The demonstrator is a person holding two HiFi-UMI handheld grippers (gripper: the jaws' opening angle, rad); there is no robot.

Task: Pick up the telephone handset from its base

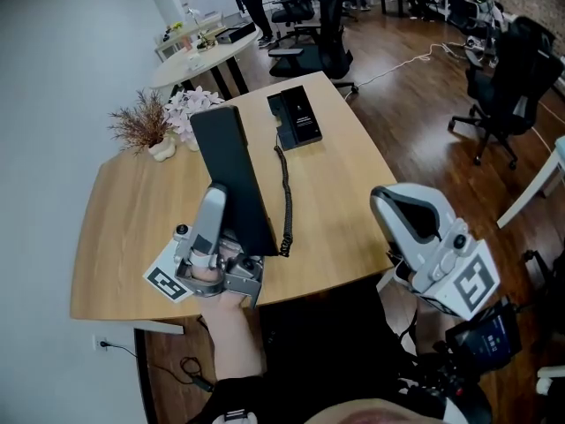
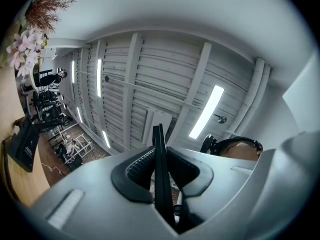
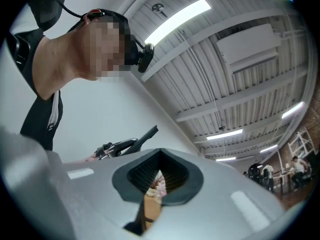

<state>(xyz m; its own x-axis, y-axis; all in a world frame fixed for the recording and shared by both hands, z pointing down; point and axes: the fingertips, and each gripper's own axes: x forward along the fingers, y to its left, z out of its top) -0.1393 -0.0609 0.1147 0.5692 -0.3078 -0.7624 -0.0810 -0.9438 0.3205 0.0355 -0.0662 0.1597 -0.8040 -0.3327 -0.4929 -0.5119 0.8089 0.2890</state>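
Observation:
In the head view the black telephone handset stands tilted up above the wooden table, lifted off its base. My left gripper is shut on its lower end. In the left gripper view the handset shows edge-on as a thin black slab pinched between the pads. A coiled black cord runs from the handset back to the black base at the table's far side. My right gripper hovers off the near right edge, shut and empty. The right gripper view shows its jaws closed and the handset beyond.
A dried plant and pink flowers stand at the table's far left corner. A round white table and several black office chairs lie beyond, on wooden floor. A white wall runs along the left.

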